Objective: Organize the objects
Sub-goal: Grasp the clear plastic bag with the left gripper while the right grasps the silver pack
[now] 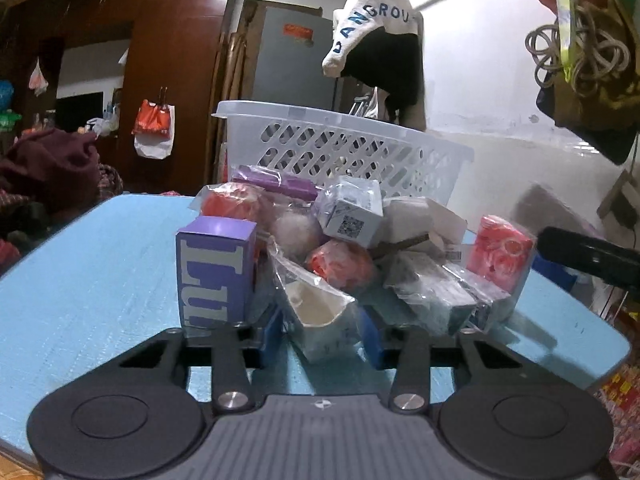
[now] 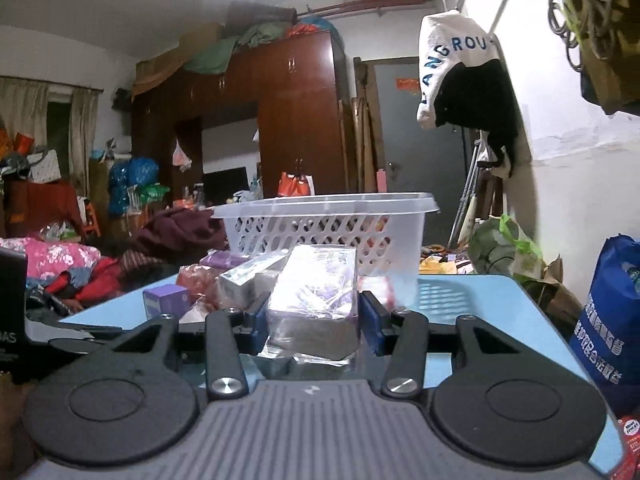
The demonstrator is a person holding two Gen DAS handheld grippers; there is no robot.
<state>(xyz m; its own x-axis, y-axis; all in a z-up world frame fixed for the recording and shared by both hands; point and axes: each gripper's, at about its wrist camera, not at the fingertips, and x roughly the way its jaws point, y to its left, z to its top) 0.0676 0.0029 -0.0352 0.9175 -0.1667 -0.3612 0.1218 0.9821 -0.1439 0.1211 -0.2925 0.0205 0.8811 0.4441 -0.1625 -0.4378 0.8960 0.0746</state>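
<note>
A heap of small packaged goods lies on the light blue table (image 1: 100, 280), in front of a white slotted basket (image 1: 340, 148). My left gripper (image 1: 321, 340) is shut on a clear-wrapped white packet (image 1: 320, 308) at the near edge of the heap, its blue pads pressing both sides. A purple box (image 1: 216, 272) stands just left of it. A red patterned packet (image 1: 500, 252) stands at the right end. My right gripper (image 2: 315, 322) is shut on a clear-wrapped box (image 2: 316, 280), with the basket (image 2: 320, 224) straight behind it.
A box with a QR code (image 1: 352, 212) tops the heap. Bare blue table (image 2: 480, 308) shows right of the basket. A blue bag (image 2: 608, 320) stands off the table's right edge. A white and black garment (image 1: 376, 40) hangs on the wall behind. Clothes pile up at left.
</note>
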